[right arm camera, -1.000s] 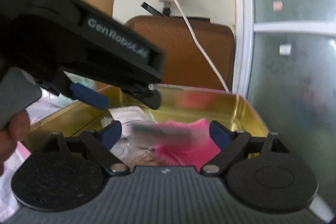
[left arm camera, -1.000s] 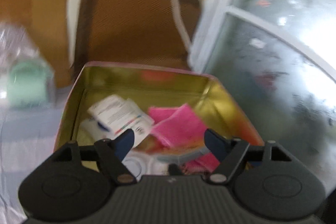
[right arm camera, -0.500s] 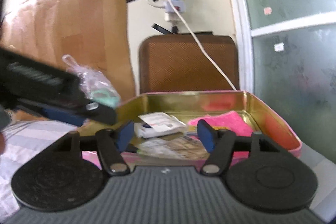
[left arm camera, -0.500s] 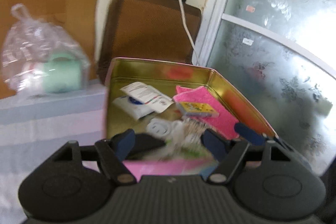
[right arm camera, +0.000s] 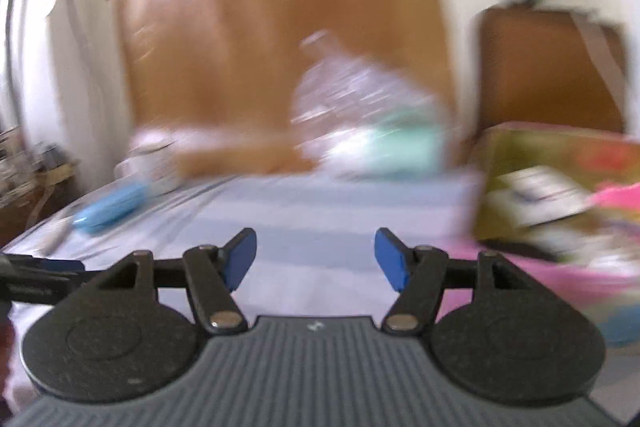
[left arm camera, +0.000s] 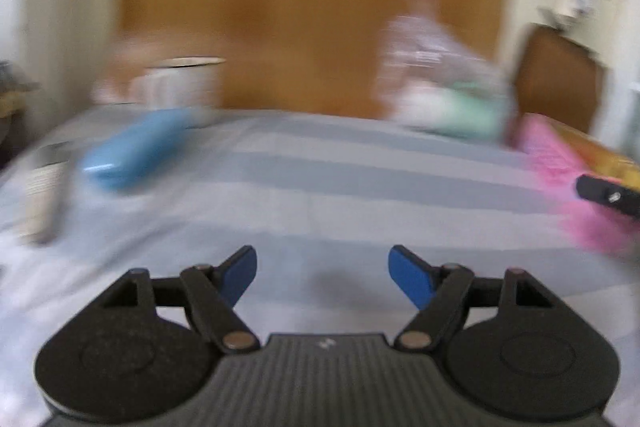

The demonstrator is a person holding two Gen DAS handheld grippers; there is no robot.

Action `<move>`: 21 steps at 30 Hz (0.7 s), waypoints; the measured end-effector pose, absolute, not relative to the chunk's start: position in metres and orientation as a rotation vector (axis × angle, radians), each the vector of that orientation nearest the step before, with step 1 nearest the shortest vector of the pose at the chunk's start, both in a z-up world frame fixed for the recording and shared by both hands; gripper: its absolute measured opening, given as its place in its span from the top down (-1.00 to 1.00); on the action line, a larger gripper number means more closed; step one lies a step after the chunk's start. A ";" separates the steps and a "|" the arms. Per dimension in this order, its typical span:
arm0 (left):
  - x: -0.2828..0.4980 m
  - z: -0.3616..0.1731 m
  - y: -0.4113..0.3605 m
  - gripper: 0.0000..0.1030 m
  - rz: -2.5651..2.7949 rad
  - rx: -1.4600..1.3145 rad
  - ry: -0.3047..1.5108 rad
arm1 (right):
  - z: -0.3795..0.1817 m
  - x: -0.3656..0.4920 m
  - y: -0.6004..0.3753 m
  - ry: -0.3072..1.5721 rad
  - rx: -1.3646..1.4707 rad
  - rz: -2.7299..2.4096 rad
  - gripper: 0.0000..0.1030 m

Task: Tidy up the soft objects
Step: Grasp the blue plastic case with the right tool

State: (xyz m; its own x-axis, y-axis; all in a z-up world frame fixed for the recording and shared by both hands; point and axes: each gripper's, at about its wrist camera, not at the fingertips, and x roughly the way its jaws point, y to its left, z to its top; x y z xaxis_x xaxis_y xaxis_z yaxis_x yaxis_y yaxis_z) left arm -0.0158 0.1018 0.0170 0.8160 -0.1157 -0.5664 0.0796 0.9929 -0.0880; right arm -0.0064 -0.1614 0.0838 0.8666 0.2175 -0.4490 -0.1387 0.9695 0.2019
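Observation:
Both views are motion-blurred. My left gripper [left arm camera: 322, 259] is open and holds nothing, hovering over a grey-and-white striped cloth surface [left arm camera: 340, 183]. Ahead to its left lies a blue soft pouch [left arm camera: 132, 151], and a pale packet [left arm camera: 40, 199] sits at the left edge. My right gripper [right arm camera: 315, 241] is also open with nothing between its fingers. It is just left of the pink tin [right arm camera: 560, 147], whose gold inside holds a white packet [right arm camera: 548, 191] and a pink cloth [right arm camera: 616, 199]. The blue pouch [right arm camera: 110, 207] shows far left in the right wrist view.
A clear plastic bag with a mint-green item [left arm camera: 444, 99] stands at the back by the brown board, and a white mug [left arm camera: 184, 83] stands at the back left. The pink tin's edge [left arm camera: 552, 147] and a finger of the other gripper [left arm camera: 608, 195] show at the right of the left wrist view.
Both grippers have pulled out of the tin and swung left across the striped surface. The tin now sits at the right edge. The right gripper's jaws stand narrower than a second ago.

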 end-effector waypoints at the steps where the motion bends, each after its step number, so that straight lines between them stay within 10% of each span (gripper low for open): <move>1: -0.020 0.014 0.120 -0.47 -0.067 -0.072 0.592 | 0.084 0.003 -0.145 0.516 0.172 0.226 -0.32; 21: -0.116 -0.023 0.231 -0.51 -0.069 -0.341 0.411 | 0.053 0.192 0.127 0.951 0.367 0.247 -0.55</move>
